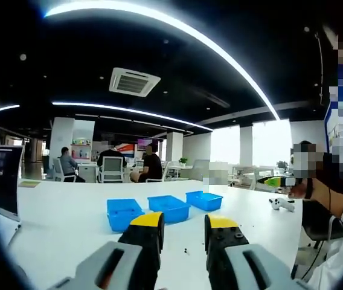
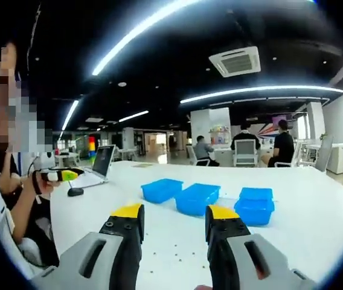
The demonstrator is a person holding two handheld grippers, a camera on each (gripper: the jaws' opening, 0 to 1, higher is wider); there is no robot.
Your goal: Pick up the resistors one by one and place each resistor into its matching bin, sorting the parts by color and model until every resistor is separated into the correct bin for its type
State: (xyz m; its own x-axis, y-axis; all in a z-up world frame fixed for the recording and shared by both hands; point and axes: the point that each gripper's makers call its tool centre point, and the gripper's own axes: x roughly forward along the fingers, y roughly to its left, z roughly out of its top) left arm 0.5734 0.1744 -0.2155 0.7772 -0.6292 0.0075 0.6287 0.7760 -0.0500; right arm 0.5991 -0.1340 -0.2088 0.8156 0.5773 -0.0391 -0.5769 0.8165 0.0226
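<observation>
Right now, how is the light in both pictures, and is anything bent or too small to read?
Left gripper view: the windows are blown out white, and the ceiling light strip bends into an arc. Right gripper view: the light strips curve too; the resistors on the white table are dark specks, colours unreadable.

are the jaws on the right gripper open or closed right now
Open. In the right gripper view, the right gripper shows its two yellow-tipped jaws apart, with bare white table in the gap and nothing held.
</observation>
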